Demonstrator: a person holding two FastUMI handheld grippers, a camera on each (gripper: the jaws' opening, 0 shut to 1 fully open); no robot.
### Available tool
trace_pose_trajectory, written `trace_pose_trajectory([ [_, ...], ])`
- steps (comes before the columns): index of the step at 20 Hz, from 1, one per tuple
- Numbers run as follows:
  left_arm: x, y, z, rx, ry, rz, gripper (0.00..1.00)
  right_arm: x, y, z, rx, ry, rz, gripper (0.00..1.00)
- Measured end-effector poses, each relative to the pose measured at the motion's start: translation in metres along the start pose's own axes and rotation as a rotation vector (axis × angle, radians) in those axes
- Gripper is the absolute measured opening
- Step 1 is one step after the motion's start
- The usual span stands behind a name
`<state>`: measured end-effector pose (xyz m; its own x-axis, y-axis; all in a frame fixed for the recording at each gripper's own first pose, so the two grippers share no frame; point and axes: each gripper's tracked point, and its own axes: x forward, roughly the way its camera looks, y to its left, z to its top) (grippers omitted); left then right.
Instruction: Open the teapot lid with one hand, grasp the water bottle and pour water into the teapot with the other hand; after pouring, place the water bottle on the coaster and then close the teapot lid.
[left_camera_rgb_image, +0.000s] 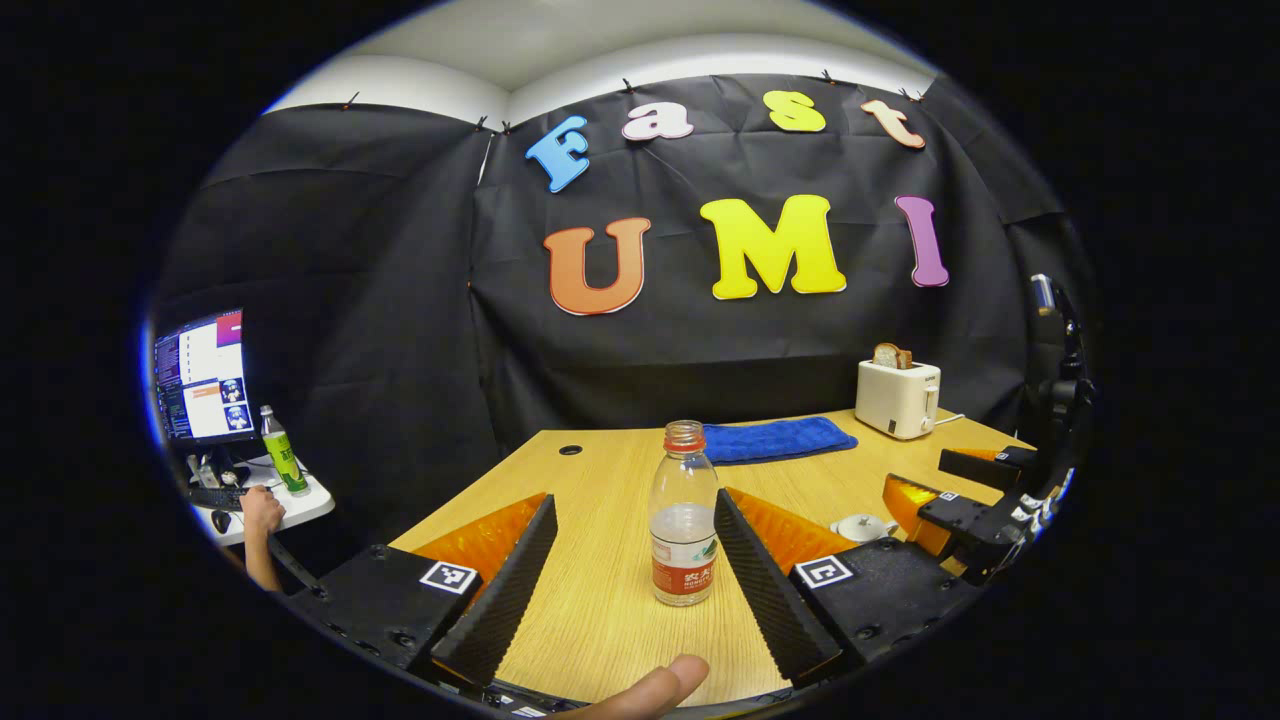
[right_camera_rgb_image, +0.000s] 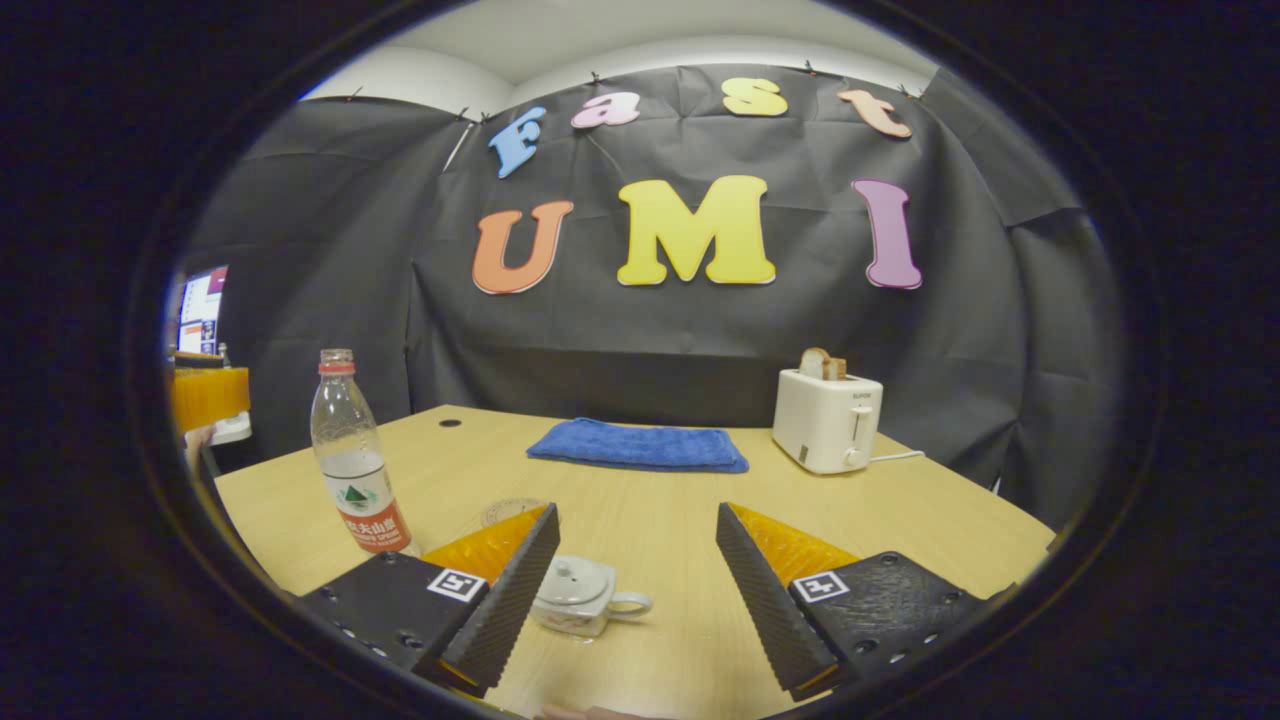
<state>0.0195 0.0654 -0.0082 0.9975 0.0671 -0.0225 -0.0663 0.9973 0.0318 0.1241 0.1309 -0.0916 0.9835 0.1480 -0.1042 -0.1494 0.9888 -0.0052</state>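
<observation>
Fingertip (left_camera_rgb_image: 655, 690) of the holding hand is poking in right under the left gripper (left_camera_rgb_image: 632, 570), whose jaws are standing wide apart with nothing between them but air and table (left_camera_rgb_image: 600, 470). Water bottle (left_camera_rgb_image: 684, 515) is standing upright just ahead, nearer this gripper's right finger, not touched, cap apparently off and about half full (so likely lined up for a grasp). Right gripper (right_camera_rgb_image: 637, 575) is also gaping open, gripping nothing. Teapot (right_camera_rgb_image: 583, 595) is sitting low by its left finger, lid still on, handle pointing toward the gap, so the lid step looks not yet done. Coaster (right_camera_rgb_image: 512, 512) is lying flat just beyond that finger, partly hidden, waiting for the bottle. Farther ahead: blue towel (right_camera_rgb_image: 638, 446), toaster (right_camera_rgb_image: 826, 420) off to the right.
</observation>
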Motion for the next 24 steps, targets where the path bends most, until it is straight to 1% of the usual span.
trace_pose_trajectory([
  [3, -0.002, 0.007, 0.006, -0.015, -0.011, 0.000, 0.99, 0.010, 0.018, -0.016, -0.017, 0.024, 0.008, 0.97],
  [4, -0.001, 0.009, 0.006, -0.021, -0.013, 0.003, 0.99, 0.014, 0.022, -0.020, -0.011, 0.036, 0.009, 0.95],
  [5, -0.001, 0.011, 0.007, -0.026, -0.012, 0.006, 0.99, 0.018, 0.025, -0.026, -0.002, 0.051, 0.012, 0.97],
  [7, -0.001, 0.014, 0.004, -0.034, -0.008, 0.011, 0.99, 0.024, 0.028, -0.033, 0.010, 0.072, -0.001, 0.90],
  [9, 0.001, 0.017, 0.002, -0.034, 0.001, 0.017, 0.99, 0.027, 0.030, -0.036, 0.001, 0.075, -0.011, 0.87],
  [10, 0.001, 0.019, 0.001, -0.033, 0.004, 0.022, 0.99, 0.029, 0.031, -0.037, 0.000, 0.075, -0.014, 0.80],
  [11, 0.001, 0.019, 0.001, -0.034, 0.006, 0.024, 0.99, 0.031, 0.032, -0.038, 0.003, 0.073, -0.016, 0.77],
  [12, 0.001, 0.018, 0.001, -0.036, 0.007, 0.022, 0.99, 0.031, 0.032, -0.038, 0.006, 0.075, -0.021, 0.70],
  [13, 0.002, 0.018, 0.001, -0.037, 0.008, 0.020, 0.99, 0.032, 0.033, -0.040, 0.011, 0.075, -0.017, 0.65],
  [14, 0.001, 0.018, 0.000, -0.036, 0.008, 0.019, 0.99, 0.033, 0.036, -0.040, 0.013, 0.076, -0.010, 0.56],
  [15, 0.002, 0.017, -0.001, -0.035, 0.010, 0.018, 0.99, 0.034, 0.037, -0.040, 0.011, 0.077, -0.004, 0.53],
  [16, 0.001, 0.017, 0.000, -0.035, 0.011, 0.018, 0.99, 0.032, 0.039, -0.040, 0.013, 0.080, 0.004, 0.45],
  [17, 0.001, 0.014, 0.000, -0.037, 0.013, 0.015, 0.99, 0.032, 0.041, -0.043, 0.031, 0.091, 0.006, 0.41],
  [18, 0.001, 0.016, -0.001, -0.041, 0.014, 0.010, 0.99, 0.032, 0.039, -0.043, 0.040, 0.086, 0.003, 0.29],
  [19, 0.002, 0.014, -0.001, -0.043, 0.015, 0.007, 0.99, 0.032, 0.036, -0.041, 0.041, 0.088, -0.010, 0.28],
  [20, 0.002, 0.014, -0.001, -0.043, 0.016, 0.007, 0.99, 0.032, 0.036, -0.042, 0.051, 0.085, -0.005, 0.14],
  [23, 0.002, 0.013, -0.004, -0.038, 0.021, 0.008, 0.99, 0.034, 0.035, -0.043, 0.034, 0.083, 0.001, 0.14],
  [24, 0.003, 0.013, -0.005, -0.035, 0.024, 0.007, 1.00, 0.033, 0.036, -0.041, 0.023, 0.087, 0.001, 0.05],
])
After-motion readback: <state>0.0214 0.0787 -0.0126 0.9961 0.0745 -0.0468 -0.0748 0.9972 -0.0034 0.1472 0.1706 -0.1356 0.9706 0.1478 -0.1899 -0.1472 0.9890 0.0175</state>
